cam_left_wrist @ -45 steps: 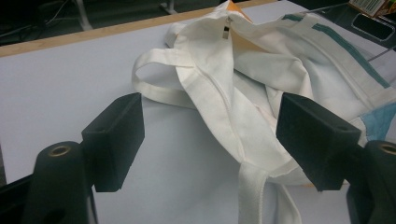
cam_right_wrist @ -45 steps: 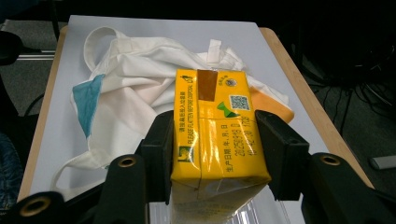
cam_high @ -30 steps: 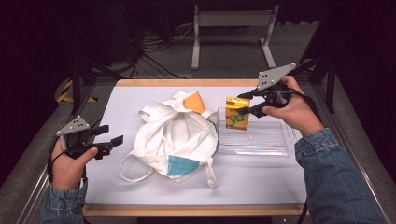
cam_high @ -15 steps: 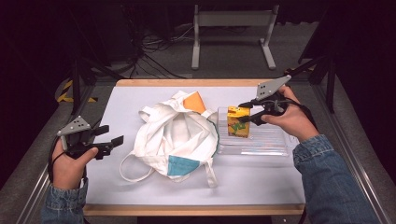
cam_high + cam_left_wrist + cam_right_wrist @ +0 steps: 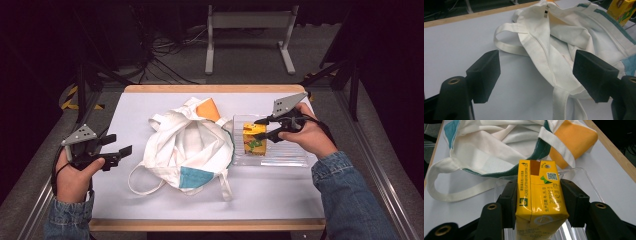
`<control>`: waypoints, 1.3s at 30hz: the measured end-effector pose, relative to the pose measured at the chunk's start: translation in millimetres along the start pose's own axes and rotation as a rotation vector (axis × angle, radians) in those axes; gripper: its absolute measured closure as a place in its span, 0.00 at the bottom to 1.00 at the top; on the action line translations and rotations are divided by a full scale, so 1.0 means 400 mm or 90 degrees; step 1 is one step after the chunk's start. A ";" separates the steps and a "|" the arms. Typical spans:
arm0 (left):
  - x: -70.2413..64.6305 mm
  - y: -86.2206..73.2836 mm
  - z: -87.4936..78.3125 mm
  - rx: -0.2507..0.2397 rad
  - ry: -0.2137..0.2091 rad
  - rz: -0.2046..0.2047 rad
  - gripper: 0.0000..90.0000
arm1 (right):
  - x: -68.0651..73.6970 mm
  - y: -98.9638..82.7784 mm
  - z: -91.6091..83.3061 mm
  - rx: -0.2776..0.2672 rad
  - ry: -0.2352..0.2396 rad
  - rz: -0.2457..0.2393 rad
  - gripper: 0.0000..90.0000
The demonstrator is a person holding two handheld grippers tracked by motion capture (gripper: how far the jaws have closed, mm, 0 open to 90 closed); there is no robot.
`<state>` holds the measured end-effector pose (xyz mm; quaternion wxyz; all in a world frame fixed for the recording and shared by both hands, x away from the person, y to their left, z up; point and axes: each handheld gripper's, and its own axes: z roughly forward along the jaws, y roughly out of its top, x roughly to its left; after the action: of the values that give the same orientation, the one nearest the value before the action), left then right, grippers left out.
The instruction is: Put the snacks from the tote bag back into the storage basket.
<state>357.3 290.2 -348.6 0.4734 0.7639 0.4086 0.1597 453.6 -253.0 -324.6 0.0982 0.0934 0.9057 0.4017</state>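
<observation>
Since a second ago the right tongs (image 5: 263, 128) have carried the yellow carton (image 5: 254, 139) down and a little further in over the clear tray (image 5: 290, 156), while the left tongs (image 5: 118, 147) have stayed where they were by the table's left edge. From the high view the carton stands upright in the left end of the tray, just beside the white cloth bag (image 5: 187, 147), and the right tongs are clamped on its upper part, one jaw against each side. The right gripper view shows the same carton (image 5: 539, 197) squeezed between the two black jaws, its top sealed with a brown strip; I can read "PLEASE FLATTEN BEFORE DISPOSAL" running along one edge, a QR code near the top and a printed date line in Chinese characters and digits that is too soft to read with certainty. The bag (image 5: 491, 147) lies crumpled behind it, with a teal trim, a teal corner patch and an orange panel (image 5: 574, 141). The left tongs (image 5: 546, 75) stand wide apart with nothing between them, hovering above the white table (image 5: 461, 47) and facing the bag's looped handles (image 5: 509, 37).
</observation>
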 end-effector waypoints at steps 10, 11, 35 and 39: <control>0.001 0.000 0.000 0.001 0.000 0.000 0.26 | 0.013 -0.011 0.026 -0.003 0.015 -0.011 0.57; 0.001 0.000 0.000 0.001 0.000 0.000 0.26 | 0.013 -0.011 0.026 -0.003 0.015 -0.011 0.57; 0.001 -0.001 0.004 0.004 0.000 0.002 0.26 | 0.026 -0.030 0.044 -0.004 0.046 -0.018 0.57; -0.001 -0.001 0.006 0.004 -0.002 0.001 0.26 | 0.025 -0.036 0.041 -0.004 0.053 -0.016 0.57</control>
<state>358.6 288.6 -350.1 0.4713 0.7661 0.4075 0.1576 446.9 -248.4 -347.1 0.0657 0.0645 0.9089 0.4068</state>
